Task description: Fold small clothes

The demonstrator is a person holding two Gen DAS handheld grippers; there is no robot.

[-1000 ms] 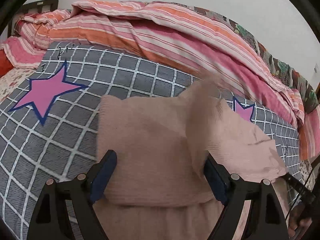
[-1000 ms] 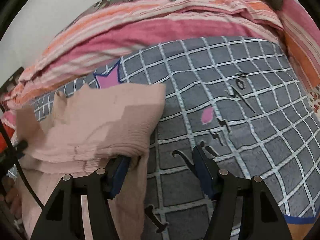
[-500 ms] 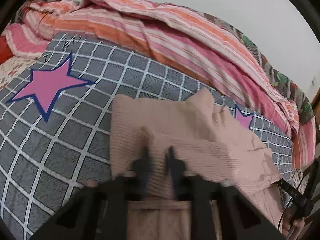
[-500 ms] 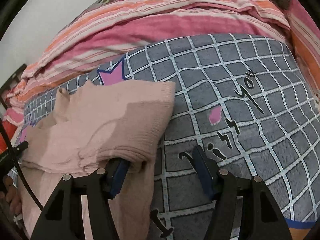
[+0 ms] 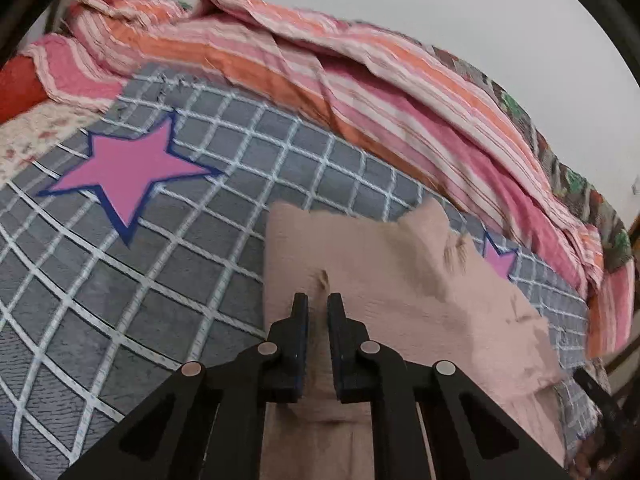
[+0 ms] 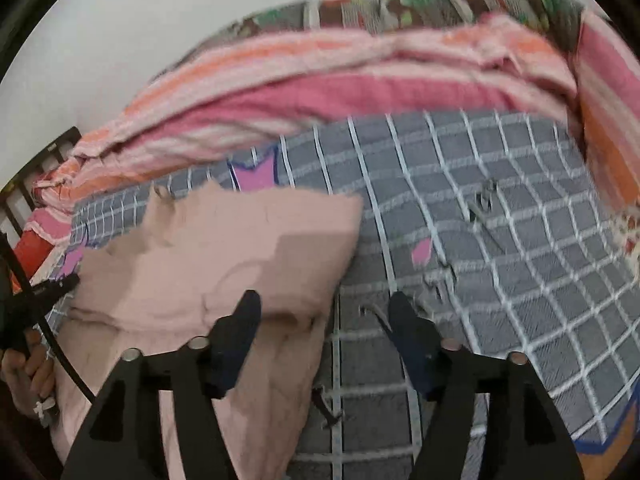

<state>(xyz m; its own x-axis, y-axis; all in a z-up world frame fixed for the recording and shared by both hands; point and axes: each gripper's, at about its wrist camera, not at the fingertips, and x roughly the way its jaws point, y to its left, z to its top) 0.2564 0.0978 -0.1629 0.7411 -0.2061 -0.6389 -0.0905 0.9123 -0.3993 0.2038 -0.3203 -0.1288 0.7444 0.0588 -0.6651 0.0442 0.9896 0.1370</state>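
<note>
Pink garment (image 5: 360, 264), left gripper (image 5: 318, 308) pinching, lettering unreadable

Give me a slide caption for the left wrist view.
Left gripper pinches a fold of pink knit garment on the grid blanket.

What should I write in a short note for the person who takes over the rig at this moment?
Left gripper: shut, pinching a ridge of the pink knit garment near its front edge.
Right gripper: open, one finger over the garment's right edge, the other over the grey checked blanket; it holds nothing.
Garment: lying on the blanket, partly folded, upper layer over a longer lower part that hangs toward the person.
Done: at least one fold is laid.
Left: probably close the right gripper on the edge, finish the fold, flatten.
</note>
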